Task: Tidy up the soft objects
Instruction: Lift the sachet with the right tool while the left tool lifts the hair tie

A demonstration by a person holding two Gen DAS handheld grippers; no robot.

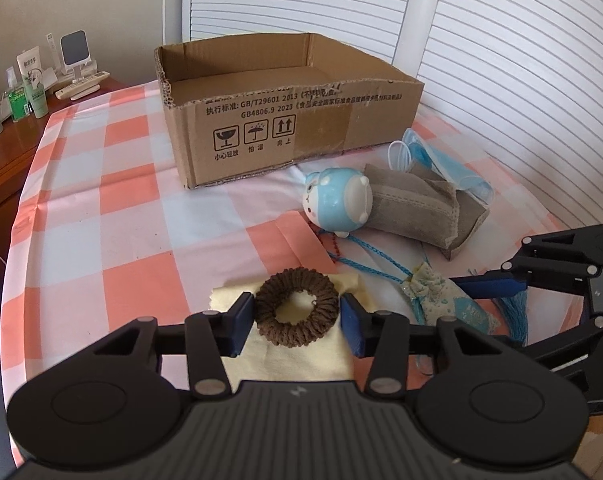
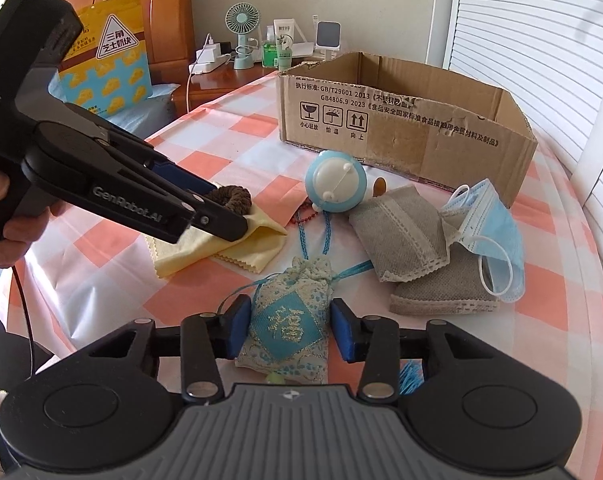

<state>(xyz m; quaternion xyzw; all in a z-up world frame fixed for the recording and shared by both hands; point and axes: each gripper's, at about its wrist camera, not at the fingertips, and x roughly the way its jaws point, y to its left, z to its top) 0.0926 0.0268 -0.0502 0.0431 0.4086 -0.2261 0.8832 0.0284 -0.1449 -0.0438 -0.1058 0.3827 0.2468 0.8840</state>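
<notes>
**A:** Where is the brown scrunchie [image 1: 266, 312]?

**B:** On a folded yellow cloth [image 1: 297, 364] at the near edge of the desk [image 1: 121, 220], which has a pink-and-white checked cover. The left hand-held gripper [image 1: 297, 310] straddles it, one blue pad close against each side.

**A:** Clenched on it?

**B:** I cannot tell. The pads sit right at the ring's edges, but the ring looks round, not squashed. It lies flat on the cloth.

**A:** And the right hand-held gripper [image 2: 291, 328]?

**B:** Much the same. An embroidered blue-and-cream sachet [image 2: 287, 320] lies on the desk between its pads, its gathered neck pointing away from the camera. The pads are at its sides, but I cannot tell whether they press it.

**A:** What else is there?

**B:** Behind the sachet, a round blue-and-white toy [image 2: 335, 184] lies on its side, with blue cord trailing from it. To its right are two grey fabric pouches [image 2: 401, 236], one overlapping the other, and a blue face mask [image 2: 489, 220] draped over them. An open cardboard box [image 2: 401, 120] stands farther back, just behind the toy and the mask.

**A:** Are the two grippers near each other?

**B:** Side by side, apart.
</notes>
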